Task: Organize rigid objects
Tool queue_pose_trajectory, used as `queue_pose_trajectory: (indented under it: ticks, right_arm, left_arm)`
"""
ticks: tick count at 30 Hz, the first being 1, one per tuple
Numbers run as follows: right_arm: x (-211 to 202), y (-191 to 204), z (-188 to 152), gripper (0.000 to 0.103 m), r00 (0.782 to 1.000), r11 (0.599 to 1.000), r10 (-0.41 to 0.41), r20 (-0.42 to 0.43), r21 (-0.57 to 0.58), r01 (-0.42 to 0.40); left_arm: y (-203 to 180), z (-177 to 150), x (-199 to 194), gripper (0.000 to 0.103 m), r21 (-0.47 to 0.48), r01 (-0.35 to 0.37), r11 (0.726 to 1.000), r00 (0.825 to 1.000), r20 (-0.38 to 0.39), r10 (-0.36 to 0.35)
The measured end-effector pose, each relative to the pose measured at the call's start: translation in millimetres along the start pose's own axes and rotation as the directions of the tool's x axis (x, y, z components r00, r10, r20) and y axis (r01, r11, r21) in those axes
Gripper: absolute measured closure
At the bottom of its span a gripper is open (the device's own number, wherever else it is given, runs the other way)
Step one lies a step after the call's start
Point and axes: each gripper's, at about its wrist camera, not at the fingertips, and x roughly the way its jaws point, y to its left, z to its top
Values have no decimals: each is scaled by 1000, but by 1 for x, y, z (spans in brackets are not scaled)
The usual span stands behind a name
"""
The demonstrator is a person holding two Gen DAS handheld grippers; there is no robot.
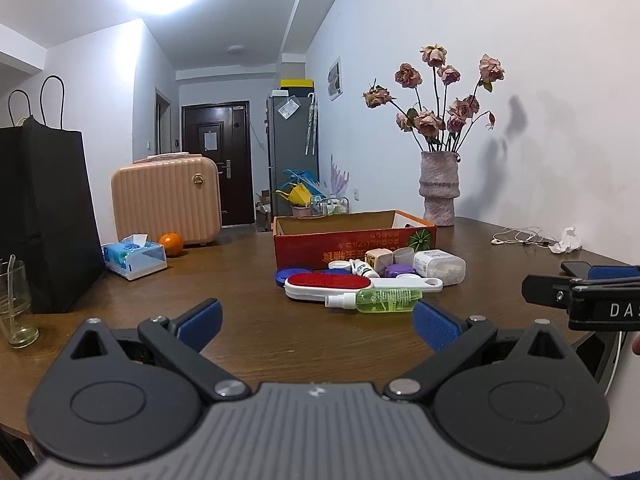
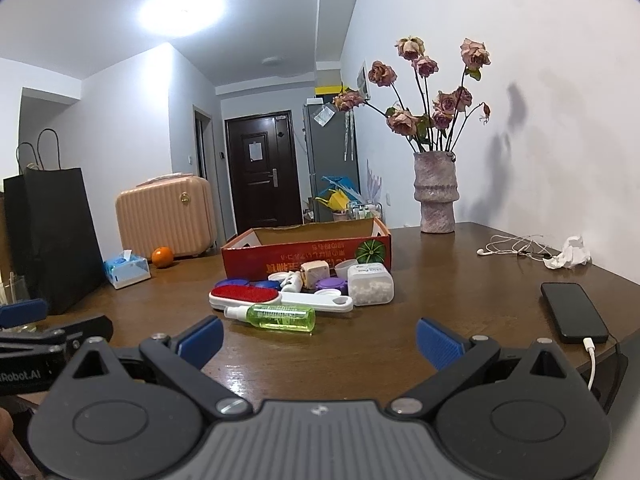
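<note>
The left gripper (image 1: 318, 326) hovers low over the near edge of the brown table (image 1: 248, 332), its 2 blue-padded jaws spread wide with nothing between them. The right gripper (image 2: 320, 338) sits level beside it in the same pose, jaws equally wide and empty.

Only the right wrist view shows the black phone (image 2: 573, 311) in full, lying flat at the right with a white cable (image 2: 590, 354) plugged into its near end; the left wrist view catches just a corner of it behind the other gripper's body, which carries the letters "DAS". In the right wrist view the other gripper reads "Robot.AI", mirrored. Only the left wrist view shows the drinking glass (image 1: 16, 304) clearly, standing at the near left.

Mid-table, the green spray bottle (image 2: 276, 317) lies on its side nearest the grippers. Just behind it lies the white lint brush (image 2: 256, 298) with its red pad, then a cluster of small jars, lids and a clear cotton-swab tub (image 2: 370, 285).

Behind them stands the open red cardboard box (image 2: 304, 254), printed with upside-down characters and a melon picture. Farther left are a tissue pack (image 1: 134, 256), an orange (image 1: 171, 243), a black paper bag (image 1: 44, 216) and a pink suitcase (image 1: 166, 200). At the far right a vase (image 2: 435, 194) of dried roses stands near earphones (image 2: 512, 246) and crumpled paper.
</note>
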Motion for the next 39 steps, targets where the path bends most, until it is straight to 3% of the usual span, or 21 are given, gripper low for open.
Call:
queue_pose_trajectory:
  ticks: [19,24,39]
  right_arm:
    - [3,1,-6,0,999,1000,15,-28,11,-15]
    - [6,-9,-6,0,999,998,-1,-35,63,3]
    - [6,-11,-3,0,1000,999,-7,-19,54,8]
  left_arm:
    - [1,3,12,0,-27,-23,999,1000,-17,22]
    - [-4,4,15,0,-9,-20,1000,999,-25,20]
    - [-4,7,18,0,9,-28,1000,999,-25,29]
